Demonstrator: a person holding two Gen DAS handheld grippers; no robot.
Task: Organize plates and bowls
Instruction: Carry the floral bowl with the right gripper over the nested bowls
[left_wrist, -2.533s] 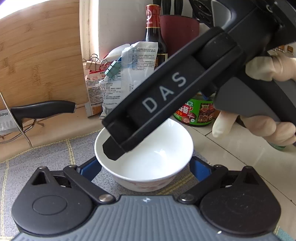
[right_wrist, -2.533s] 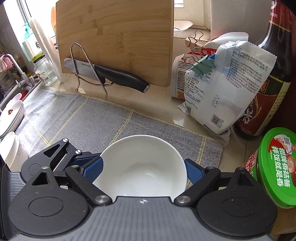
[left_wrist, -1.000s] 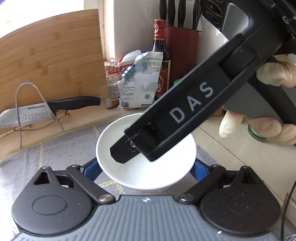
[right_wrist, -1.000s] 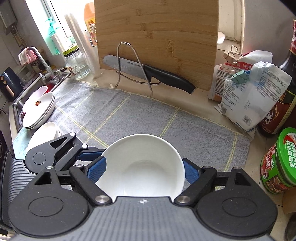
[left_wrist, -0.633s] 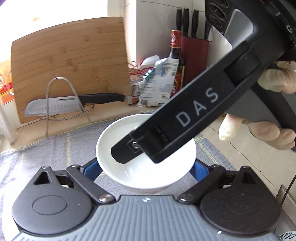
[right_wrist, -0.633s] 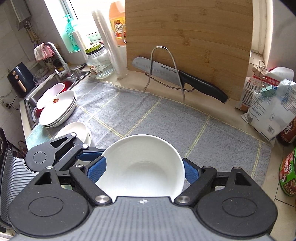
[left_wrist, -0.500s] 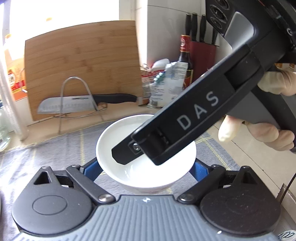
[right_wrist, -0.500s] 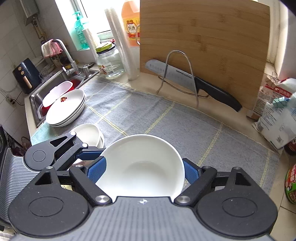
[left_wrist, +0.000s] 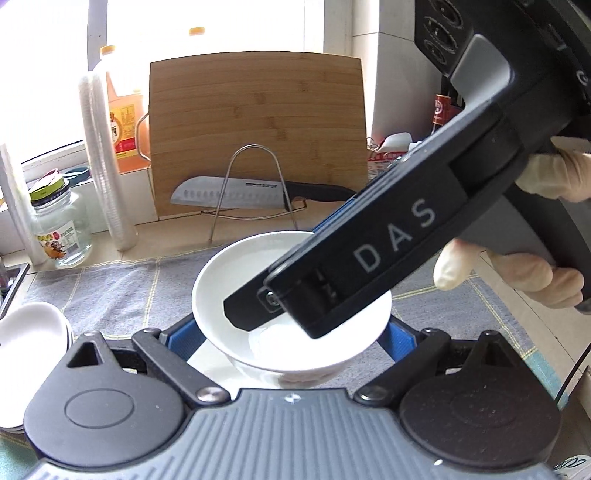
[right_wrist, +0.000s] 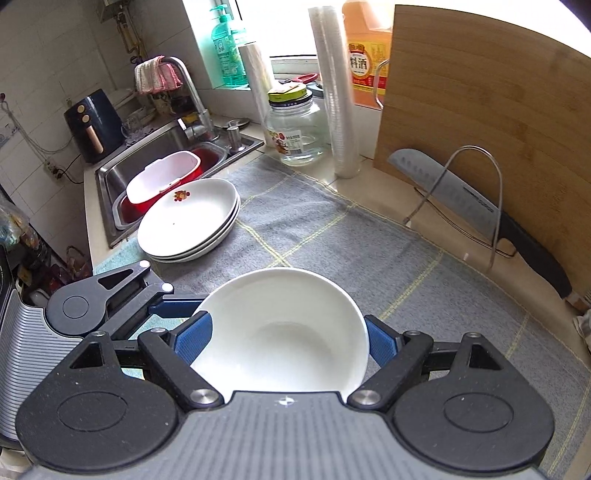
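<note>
Both my left gripper (left_wrist: 291, 338) and right gripper (right_wrist: 286, 338) clamp one white bowl (right_wrist: 280, 328) in the air; if either pad slips on the smooth glaze, I think it falls onto the grey mat (right_wrist: 332, 236).

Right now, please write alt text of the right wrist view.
A white bowl sits between the blue pads of the right hand-held gripper, above a grey mat. Stacked plates lie beside the sink.

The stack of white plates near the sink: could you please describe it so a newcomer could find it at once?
Start at the steel sink on the counter's left. On the grey mat beside it sits the stack of white plates. Unlike the plain white bowl held nearby, its top plate bears a small red motif.
</note>
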